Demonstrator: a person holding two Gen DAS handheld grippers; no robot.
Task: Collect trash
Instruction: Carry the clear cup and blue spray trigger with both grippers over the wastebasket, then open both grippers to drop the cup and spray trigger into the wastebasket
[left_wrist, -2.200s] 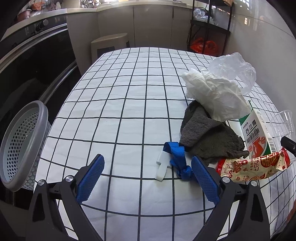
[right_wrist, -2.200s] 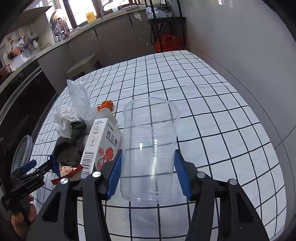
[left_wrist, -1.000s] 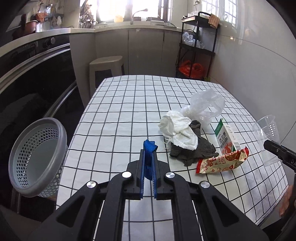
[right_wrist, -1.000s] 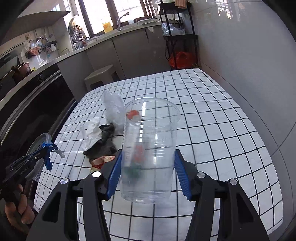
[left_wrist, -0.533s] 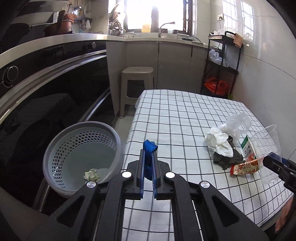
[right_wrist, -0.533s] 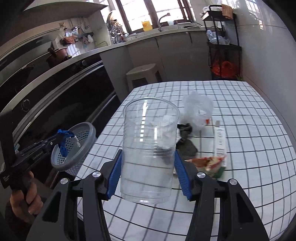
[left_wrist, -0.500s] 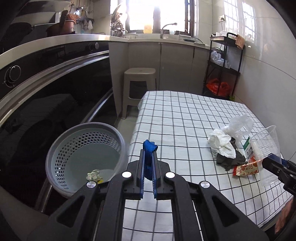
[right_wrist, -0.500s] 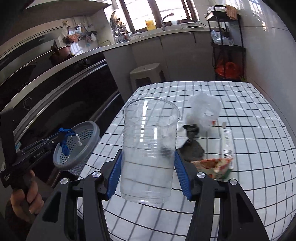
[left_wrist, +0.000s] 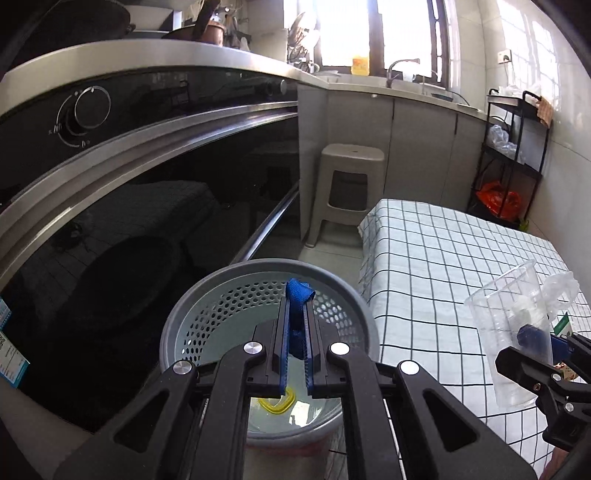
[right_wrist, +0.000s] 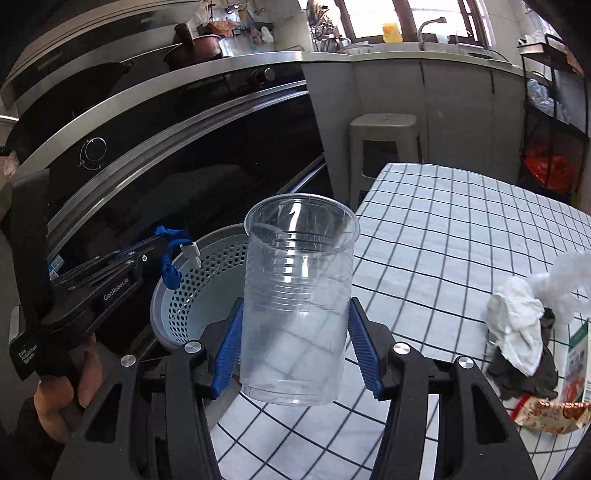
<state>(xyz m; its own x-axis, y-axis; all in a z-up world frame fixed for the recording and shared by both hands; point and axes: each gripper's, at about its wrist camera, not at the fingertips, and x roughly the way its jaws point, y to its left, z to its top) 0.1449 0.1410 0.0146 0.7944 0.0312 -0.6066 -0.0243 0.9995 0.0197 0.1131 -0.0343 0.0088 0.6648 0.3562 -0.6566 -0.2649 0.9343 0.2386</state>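
Note:
My left gripper is shut on a blue strap with a white clip, and holds it above the grey perforated basket. The strap and the basket also show in the right wrist view. A yellow ring lies in the basket. My right gripper is shut on a clear plastic cup, held upright over the table's left edge beside the basket; the cup shows in the left wrist view too.
On the checked tablecloth lie a white tissue, a grey rag, a clear plastic bag, a carton and a red snack wrapper. A black oven front stands left. A beige stool stands behind.
Both grippers have swung left from the table toward the basket. The strap now hangs over the basket and the cup has come to the table's left edge.

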